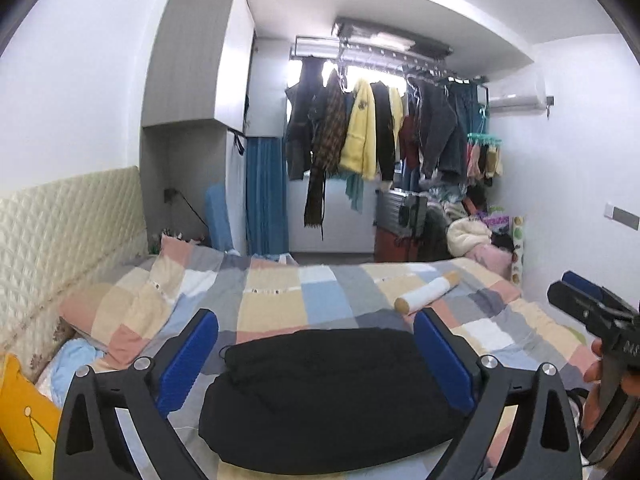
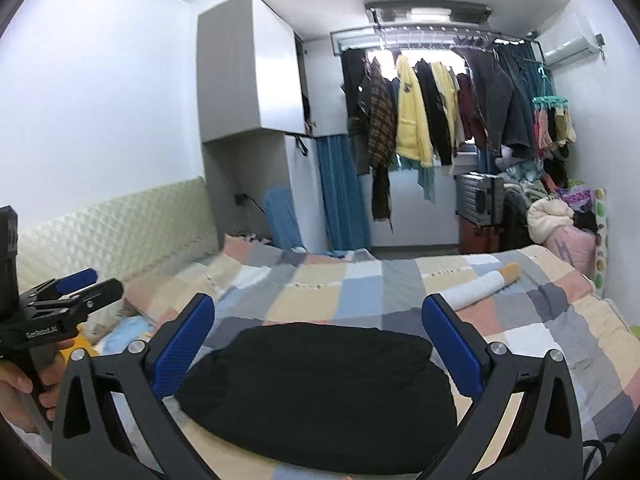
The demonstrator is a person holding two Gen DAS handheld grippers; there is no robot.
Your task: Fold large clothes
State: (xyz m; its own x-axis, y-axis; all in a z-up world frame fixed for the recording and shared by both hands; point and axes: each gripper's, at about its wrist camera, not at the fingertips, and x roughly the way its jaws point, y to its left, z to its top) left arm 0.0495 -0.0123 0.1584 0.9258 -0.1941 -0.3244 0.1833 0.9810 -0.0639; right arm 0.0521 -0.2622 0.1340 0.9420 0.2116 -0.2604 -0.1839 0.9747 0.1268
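Observation:
A black garment (image 1: 328,400) (image 2: 316,396) lies folded into a compact rounded bundle on the checked bedspread (image 1: 276,304) (image 2: 360,292). My left gripper (image 1: 316,316) stands wide open above and in front of it, its blue pads apart with nothing held. The right gripper (image 2: 320,300) is also wide open over the bundle and holds nothing. Each gripper shows in the other's view: the right one (image 1: 560,286) at the right edge, the left one (image 2: 106,280) at the left edge, each held by a hand.
A white roll with a tan end (image 1: 428,292) (image 2: 484,284) lies on the bed's far right. A checked pillow (image 1: 132,308) and a quilted headboard (image 1: 68,232) are at the left. Hanging clothes (image 1: 360,128), a suitcase (image 2: 478,198) and a clothes pile (image 2: 560,220) stand beyond.

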